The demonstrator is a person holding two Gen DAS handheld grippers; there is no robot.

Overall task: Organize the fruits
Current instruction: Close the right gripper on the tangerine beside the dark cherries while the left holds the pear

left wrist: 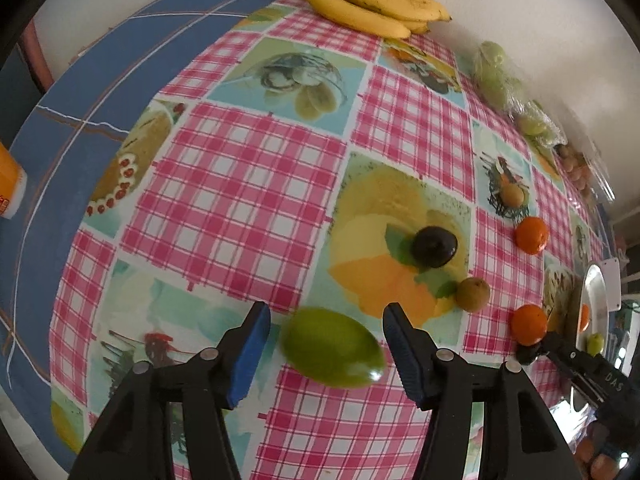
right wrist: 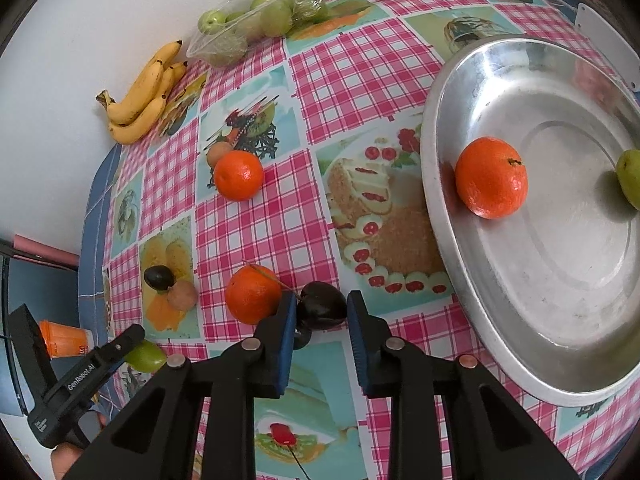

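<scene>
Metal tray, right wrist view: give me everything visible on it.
The metal tray is a large oval dish of dull, scuffed silver metal with a raised sloping rim and a flat oval base. It lies flat on the checked tablecloth, at the right of the view, partly cut off by the frame edge. Inside it sit an orange near the left wall and a green fruit at the right edge. Neither gripper touches it.

We read "GenRobot.AI" in white on the left gripper (right wrist: 120, 354) arm at 8 o'clock; "DAS" on the right gripper (left wrist: 532, 354) at 4 o'clock.
</scene>
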